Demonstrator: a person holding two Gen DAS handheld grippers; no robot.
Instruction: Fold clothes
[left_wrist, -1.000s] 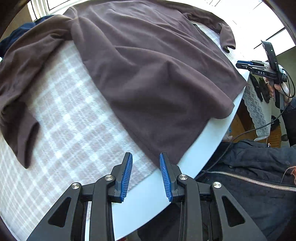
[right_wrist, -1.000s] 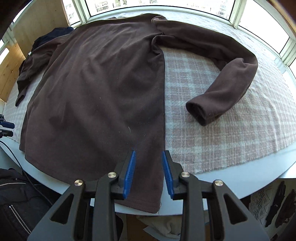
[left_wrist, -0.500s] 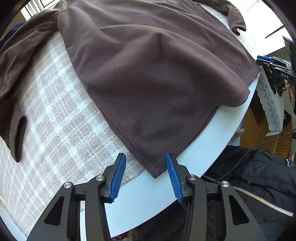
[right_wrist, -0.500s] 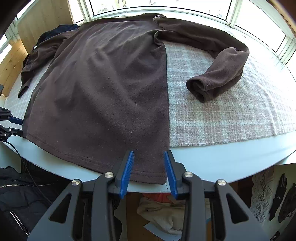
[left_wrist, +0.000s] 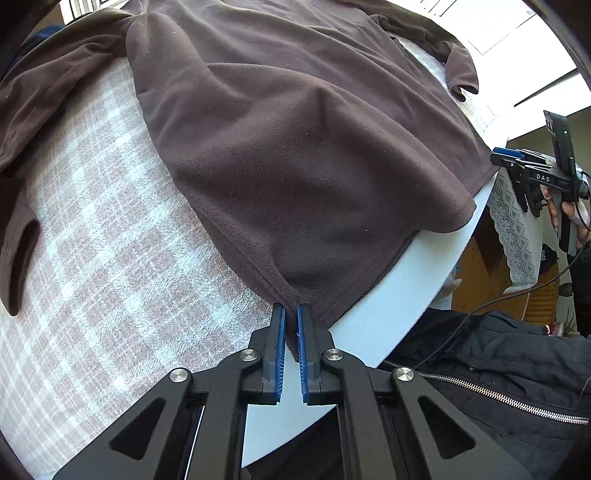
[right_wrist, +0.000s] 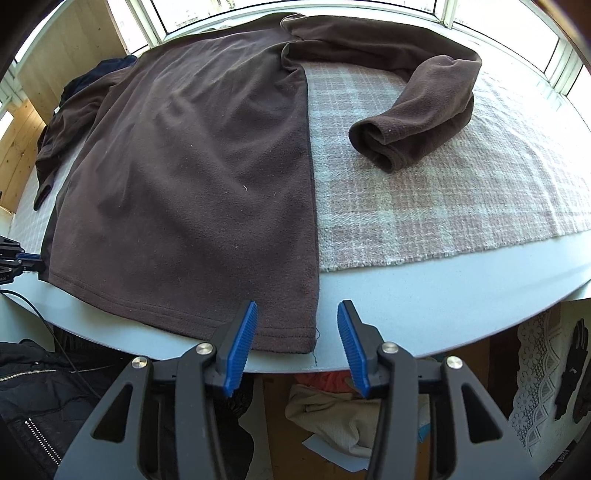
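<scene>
A dark brown fleece top (left_wrist: 295, 147) lies spread on a plaid cloth (left_wrist: 92, 240) over a white round table (left_wrist: 388, 306). My left gripper (left_wrist: 290, 312) is shut on one bottom hem corner, and the cloth rises in a fold just behind it. In the right wrist view the fleece top (right_wrist: 184, 184) lies flat, one sleeve (right_wrist: 424, 114) curled on the plaid cloth (right_wrist: 424, 206). My right gripper (right_wrist: 298, 314) is open, its blue pads either side of the other hem corner at the table edge (right_wrist: 424, 295), not touching it.
A dark zipped jacket (left_wrist: 498, 369) hangs below the table edge, with a cable running over it. The other sleeve (left_wrist: 22, 240) lies on the plaid at far left. Crumpled clothes (right_wrist: 332, 410) lie under the table. Windows ring the far side.
My left gripper moved onto the hem corner and shut on it, raising the cloth a little. My right gripper opened wider and now straddles the other hem corner.
</scene>
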